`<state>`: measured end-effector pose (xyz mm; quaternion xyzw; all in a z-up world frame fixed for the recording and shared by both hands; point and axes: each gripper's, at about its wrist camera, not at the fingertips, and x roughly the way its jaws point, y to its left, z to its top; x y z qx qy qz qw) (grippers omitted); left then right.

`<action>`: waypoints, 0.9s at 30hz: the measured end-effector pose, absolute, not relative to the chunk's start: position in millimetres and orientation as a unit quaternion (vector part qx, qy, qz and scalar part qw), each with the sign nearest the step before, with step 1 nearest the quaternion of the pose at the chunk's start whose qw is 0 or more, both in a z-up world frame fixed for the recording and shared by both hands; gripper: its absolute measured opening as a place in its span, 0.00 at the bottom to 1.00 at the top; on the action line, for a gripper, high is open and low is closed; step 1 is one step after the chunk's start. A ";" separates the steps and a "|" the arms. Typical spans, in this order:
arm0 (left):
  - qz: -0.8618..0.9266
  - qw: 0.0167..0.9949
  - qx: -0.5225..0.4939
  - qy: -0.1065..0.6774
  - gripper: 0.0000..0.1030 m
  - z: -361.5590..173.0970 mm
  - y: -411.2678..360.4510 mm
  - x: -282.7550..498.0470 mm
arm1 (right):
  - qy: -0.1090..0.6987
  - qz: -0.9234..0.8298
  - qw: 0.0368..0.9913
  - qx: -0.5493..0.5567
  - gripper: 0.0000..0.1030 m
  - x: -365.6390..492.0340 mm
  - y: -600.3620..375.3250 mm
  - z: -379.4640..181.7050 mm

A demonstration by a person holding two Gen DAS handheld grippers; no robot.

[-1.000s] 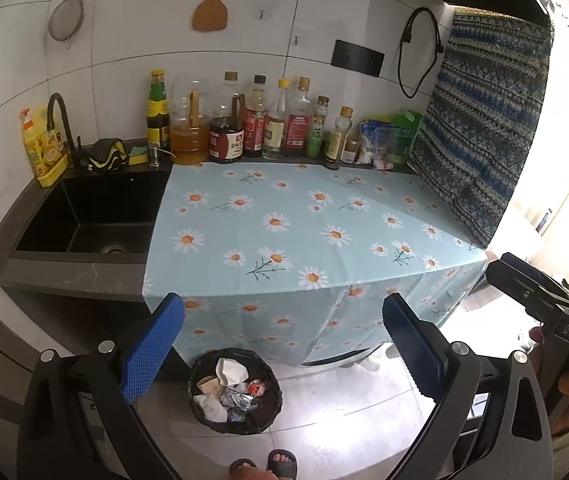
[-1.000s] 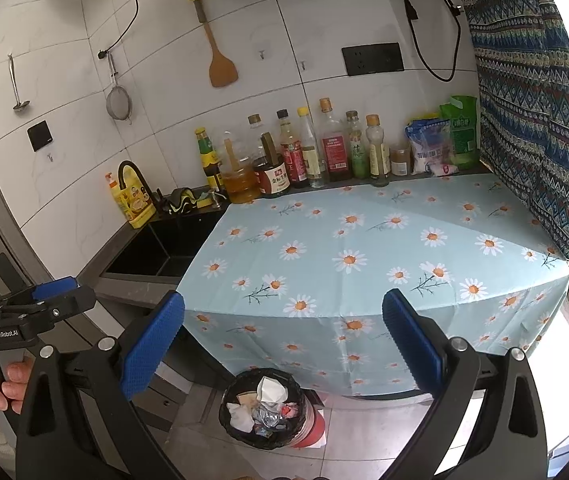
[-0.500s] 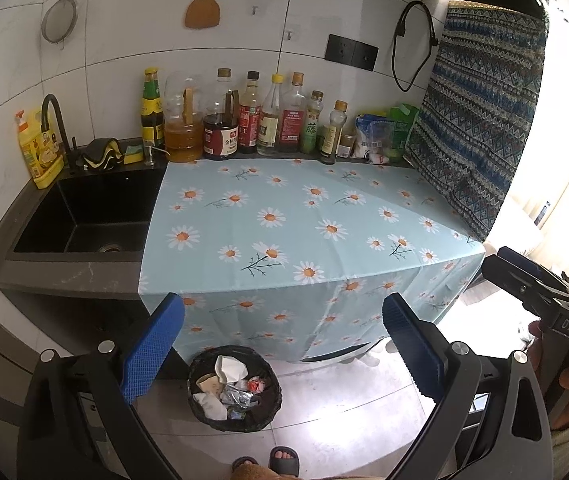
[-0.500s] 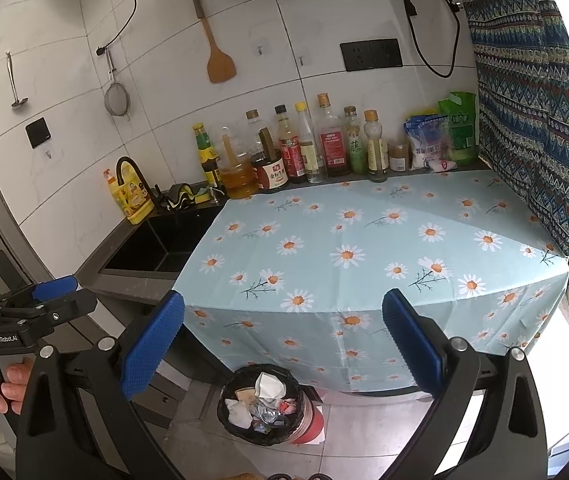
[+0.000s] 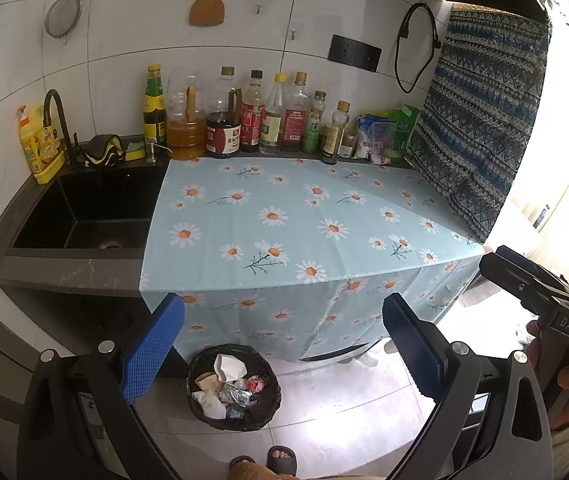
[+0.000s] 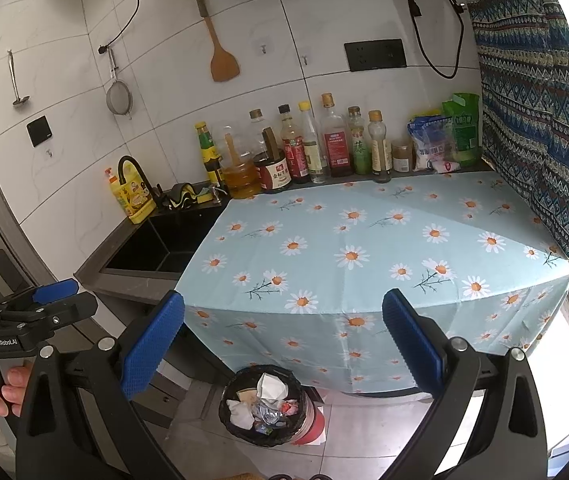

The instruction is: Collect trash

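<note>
Left gripper (image 5: 283,344): I held it spread wide, empty, facing the desk (image 5: 284,224).
Right gripper (image 6: 283,344): mine too, fingers apart, empty.
Trash bin (image 5: 234,386): stood on the floor below the daisy cloth's (image 6: 364,256) overhang, filled with crumpled trash (image 5: 228,368).

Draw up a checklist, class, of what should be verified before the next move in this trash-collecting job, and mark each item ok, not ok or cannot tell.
1. Left gripper open and holding nothing: ok.
2. Right gripper open and holding nothing: ok.
3. Trash bin on the floor in front of the counter, top uncovered: ok; crumpled paper and wrappers already lie in it.
4. Loose trash to pick up on the daisy tablecloth: not ok, none shows there.
5. Trash in the sink: cannot tell, the basin is dark.
6. Bottles standing upright along the back wall, away from both grippers: ok.
</note>
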<state>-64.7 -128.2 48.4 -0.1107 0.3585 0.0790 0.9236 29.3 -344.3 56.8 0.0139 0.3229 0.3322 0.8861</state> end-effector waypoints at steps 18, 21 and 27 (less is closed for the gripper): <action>0.080 0.922 -0.115 0.360 0.93 46.7 -117.2 -66.1 | 0.326 0.332 0.885 0.009 0.95 30.0 -337.1 54.8; 0.079 0.922 -0.114 0.361 0.93 46.2 -117.0 -64.9 | 0.327 0.332 0.885 0.009 0.95 30.3 -336.4 54.1; 0.079 0.922 -0.104 0.365 0.93 46.2 -118.6 -61.0 | 0.329 0.333 0.884 0.010 0.95 33.8 -335.9 52.5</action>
